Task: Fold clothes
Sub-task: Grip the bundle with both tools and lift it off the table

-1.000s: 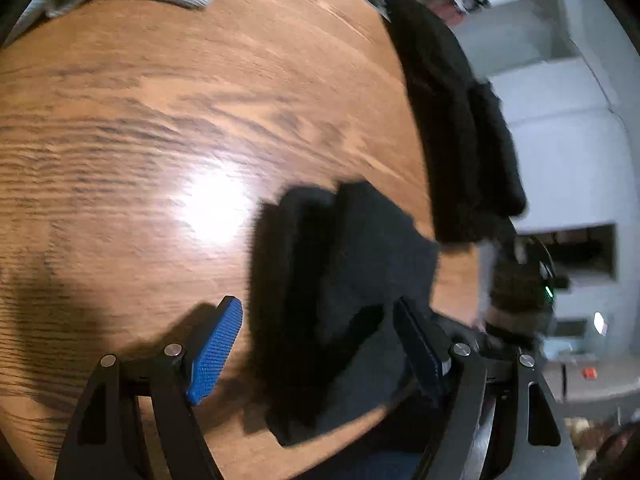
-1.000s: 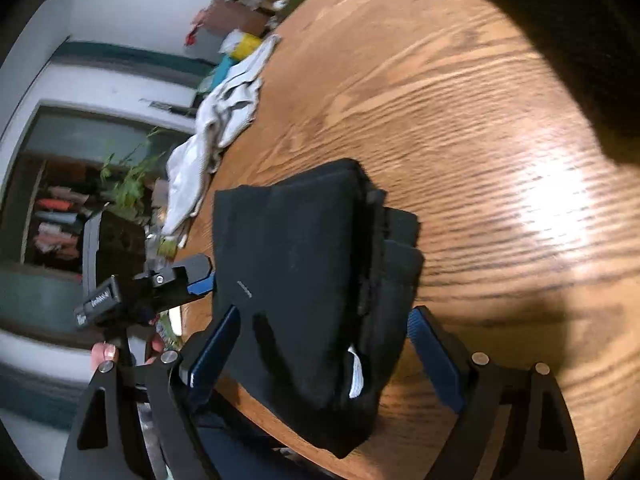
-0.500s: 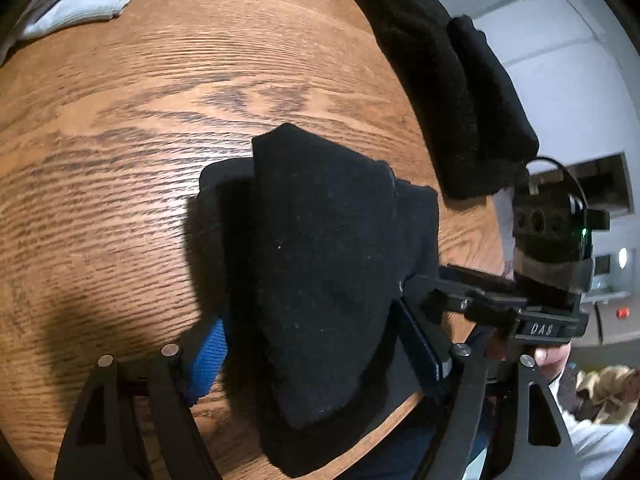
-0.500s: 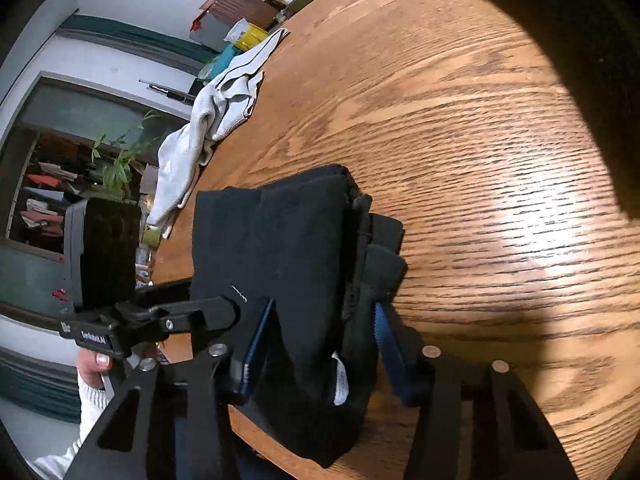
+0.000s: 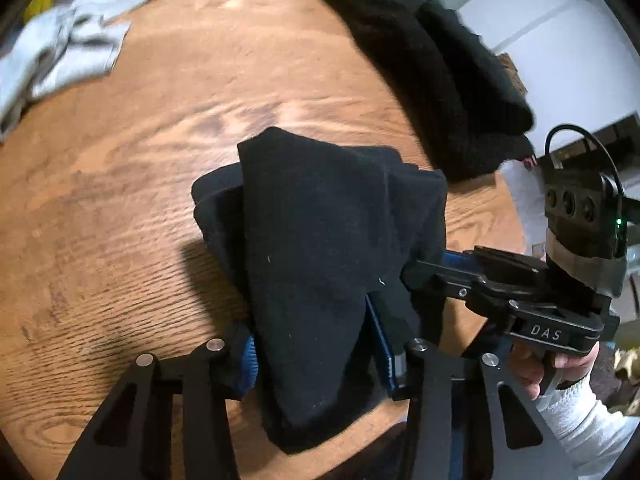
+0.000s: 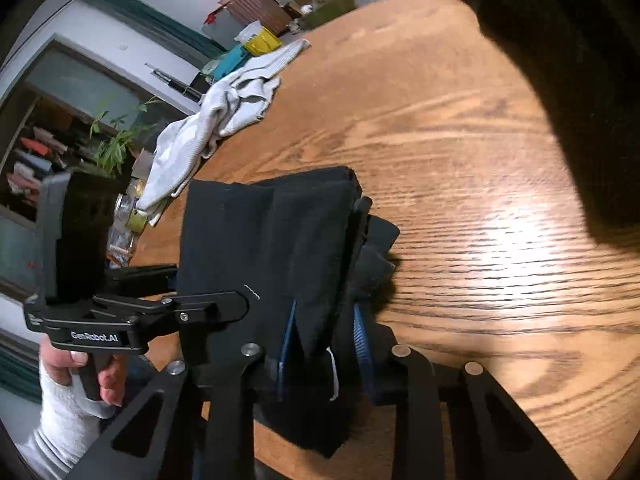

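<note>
Both the left gripper (image 5: 316,354) and right gripper (image 6: 326,354) are closing on the folded black garment (image 5: 320,248), probably to carry it without unfolding.

Oak table (image 5: 160,208) bears folded black garment (image 5: 328,240), grey cloth (image 5: 60,52), black pile (image 5: 440,80).

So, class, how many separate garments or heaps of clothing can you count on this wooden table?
3. A folded black garment at the near edge, between both grippers' closing jaws; a black heap at the far right; a crumpled light grey garment at the far left. The heap may hide more.
</note>
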`<state>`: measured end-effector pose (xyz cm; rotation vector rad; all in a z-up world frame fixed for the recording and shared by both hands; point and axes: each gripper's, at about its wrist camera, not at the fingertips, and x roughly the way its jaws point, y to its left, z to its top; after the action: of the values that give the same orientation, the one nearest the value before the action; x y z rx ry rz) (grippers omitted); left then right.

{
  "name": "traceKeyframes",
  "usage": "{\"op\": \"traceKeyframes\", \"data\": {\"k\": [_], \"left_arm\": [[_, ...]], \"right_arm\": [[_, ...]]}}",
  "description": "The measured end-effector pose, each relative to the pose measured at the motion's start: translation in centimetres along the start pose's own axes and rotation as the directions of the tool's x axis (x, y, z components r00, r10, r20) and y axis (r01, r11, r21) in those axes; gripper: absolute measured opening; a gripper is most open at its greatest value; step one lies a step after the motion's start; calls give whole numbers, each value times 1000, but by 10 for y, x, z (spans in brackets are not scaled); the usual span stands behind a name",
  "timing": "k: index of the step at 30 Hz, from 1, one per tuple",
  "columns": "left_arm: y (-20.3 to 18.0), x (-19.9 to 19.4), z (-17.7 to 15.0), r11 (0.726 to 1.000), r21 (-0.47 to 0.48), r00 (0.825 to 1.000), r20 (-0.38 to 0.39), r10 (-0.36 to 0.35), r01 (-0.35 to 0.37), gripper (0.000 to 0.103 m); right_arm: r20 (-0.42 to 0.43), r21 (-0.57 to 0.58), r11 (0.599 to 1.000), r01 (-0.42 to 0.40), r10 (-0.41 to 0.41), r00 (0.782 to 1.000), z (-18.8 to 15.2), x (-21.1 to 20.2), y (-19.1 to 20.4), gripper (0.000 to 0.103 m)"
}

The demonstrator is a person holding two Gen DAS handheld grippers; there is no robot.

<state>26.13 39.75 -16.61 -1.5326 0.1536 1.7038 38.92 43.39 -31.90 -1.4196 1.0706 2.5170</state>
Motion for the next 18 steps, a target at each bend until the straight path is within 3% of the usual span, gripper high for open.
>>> {"op": "traceKeyframes", "data": {"k": [4,8,13,18], "left_arm": [[-35,-24,13,999,50,999,44,-11,9,47],[-85,-51,55,992,120,995,86,-46,35,47],[-148,-58,138,982,148,985,103,-137,121,47],[-193,-24,222,975,104,978,47,-203,197,47]], "right_arm": [[68,-25,1000,13,-12,998,6,-47,5,29],[144,-74,995,73,-62,988,32,-113,9,29],[202,-78,981,178,-159,966,92,-198,-10,29],[179,-35,963,268,-258,949,155,-253,-56,29]]}}
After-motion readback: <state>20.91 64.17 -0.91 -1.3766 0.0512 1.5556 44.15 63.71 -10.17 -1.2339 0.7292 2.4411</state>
